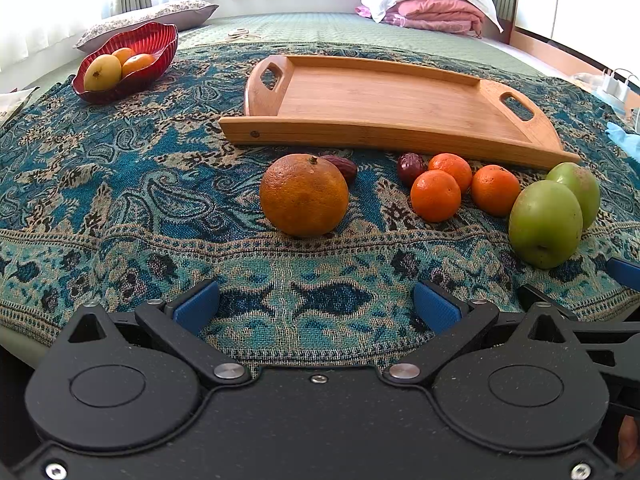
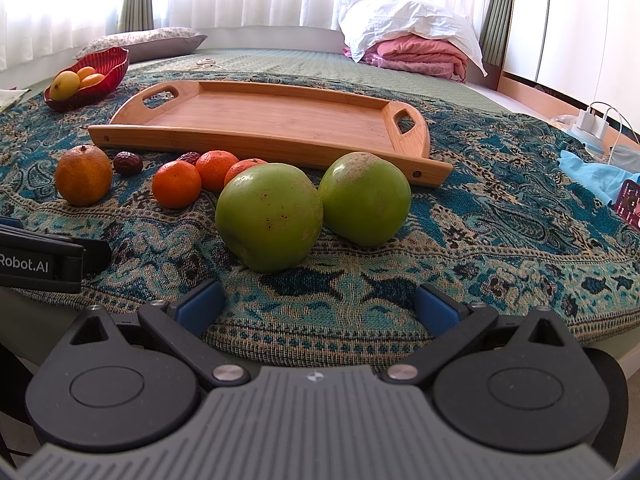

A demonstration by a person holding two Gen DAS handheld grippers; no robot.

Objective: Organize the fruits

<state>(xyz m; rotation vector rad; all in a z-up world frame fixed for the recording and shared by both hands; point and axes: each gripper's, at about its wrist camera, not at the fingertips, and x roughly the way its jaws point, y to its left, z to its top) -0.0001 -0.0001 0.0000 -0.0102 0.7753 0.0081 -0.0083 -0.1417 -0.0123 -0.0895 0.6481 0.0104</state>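
Observation:
A big dull orange [image 1: 304,195] [image 2: 83,175] lies on the patterned cloth in front of the wooden tray [image 1: 384,98] [image 2: 272,120]. Right of it lie two dark dates [image 1: 410,167] [image 2: 128,163], three small tangerines [image 1: 436,195] [image 2: 177,183] and two green apples [image 1: 545,224] [image 2: 269,217]. My left gripper [image 1: 318,306] is open and empty, a short way before the big orange. My right gripper [image 2: 318,306] is open and empty, just before the nearer green apple. The tray holds nothing.
A red bowl [image 1: 154,46] [image 2: 114,62] with a yellow fruit and oranges sits at the far left. Pink and white bedding [image 1: 436,12] is piled at the back. A charger and cable [image 2: 592,120], blue cloth [image 2: 592,178] and phone [image 2: 630,202] lie at the right.

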